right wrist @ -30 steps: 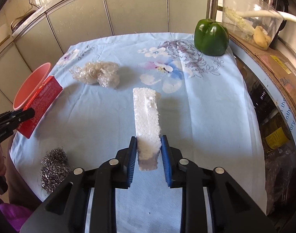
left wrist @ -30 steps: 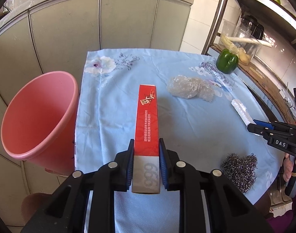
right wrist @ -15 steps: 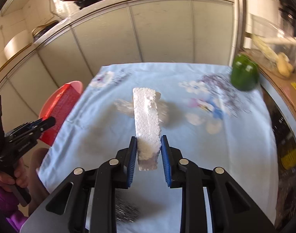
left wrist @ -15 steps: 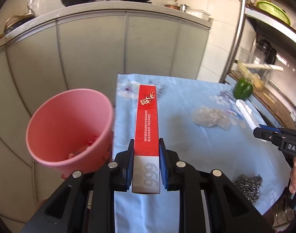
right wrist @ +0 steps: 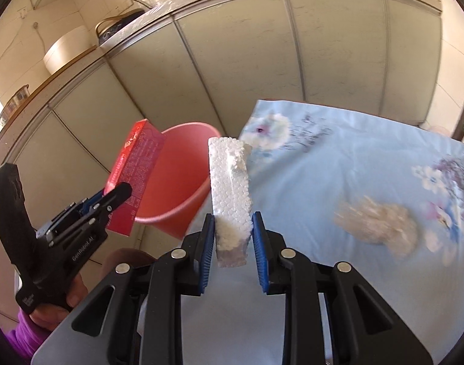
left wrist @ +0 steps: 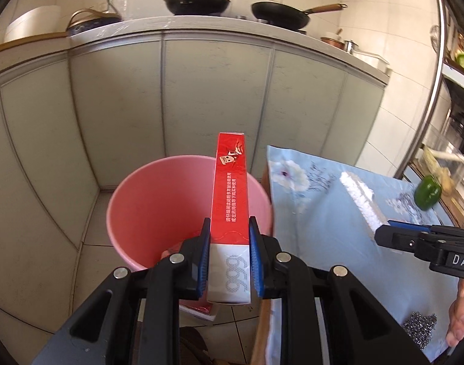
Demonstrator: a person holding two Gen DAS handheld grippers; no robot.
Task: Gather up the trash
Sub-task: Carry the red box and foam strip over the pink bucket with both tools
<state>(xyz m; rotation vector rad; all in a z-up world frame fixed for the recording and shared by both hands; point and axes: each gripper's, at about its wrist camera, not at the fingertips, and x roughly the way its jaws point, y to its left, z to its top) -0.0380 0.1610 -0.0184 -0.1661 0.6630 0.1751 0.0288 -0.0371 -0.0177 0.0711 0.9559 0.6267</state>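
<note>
We hold two pieces of trash at once. Our left gripper [left wrist: 229, 255] pinches a long red box [left wrist: 230, 191] by its silver end, both blue pads pressed flat against its narrow sides; the box juts forward over the open mouth of the pink bucket [left wrist: 159, 206], which stands on the tiled floor just beside the table's corner. From the right wrist view the same box [right wrist: 134, 176] shows tilted in front of the bucket [right wrist: 177, 182], the left gripper [right wrist: 110, 196] clamped on its lower end and a hand [right wrist: 54, 305] in a purple sleeve wrapped around the handle below.

Our right gripper [right wrist: 233, 243] pinches a white styrofoam block [right wrist: 230, 188] near its base, the pads squeezing its crumbly sides; the block stands up over the edge of the table, its top level with the bucket's rim and just beside it. In the left view that block [left wrist: 362, 203] hangs above the blue floral tablecloth [left wrist: 323, 228].

On the cloth remain a crumpled wad of clear plastic [right wrist: 378, 223], blurred, and a steel scouring pad [left wrist: 420, 330] near the table's near edge. A green pepper [left wrist: 427, 194] sits at the far side
</note>
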